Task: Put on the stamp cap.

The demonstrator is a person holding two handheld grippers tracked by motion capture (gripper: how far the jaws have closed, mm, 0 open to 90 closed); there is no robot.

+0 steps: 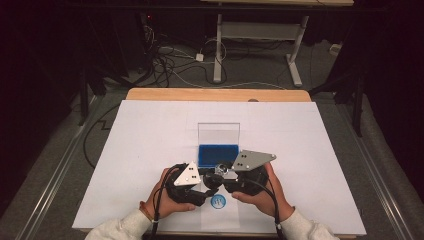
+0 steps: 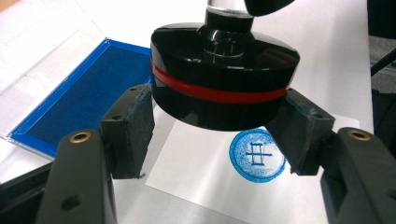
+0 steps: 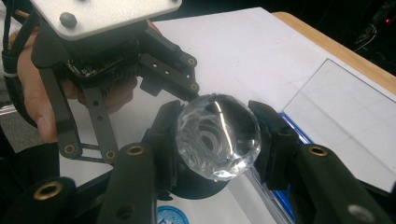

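A stamp with a round black base and a red band (image 2: 224,74) hangs just above a small sheet of paper (image 2: 196,182). Its faceted clear knob (image 3: 217,135) sits between the pads of my right gripper (image 3: 217,140), which is shut on it. My left gripper (image 2: 215,126) has its jaws on either side of the black base, with the pads (image 2: 133,126) slightly apart from it. A round blue print (image 2: 257,154) lies on the paper under the stamp. In the high view both grippers (image 1: 210,182) (image 1: 223,173) meet over the stamp (image 1: 218,171) near the table's front.
An open blue ink pad (image 1: 218,155) lies just beyond the stamp, its clear lid (image 1: 218,132) standing up behind it. A large white sheet (image 1: 150,140) covers the wooden table (image 1: 215,94). Beyond the table's far edge are cables and desk legs on the floor.
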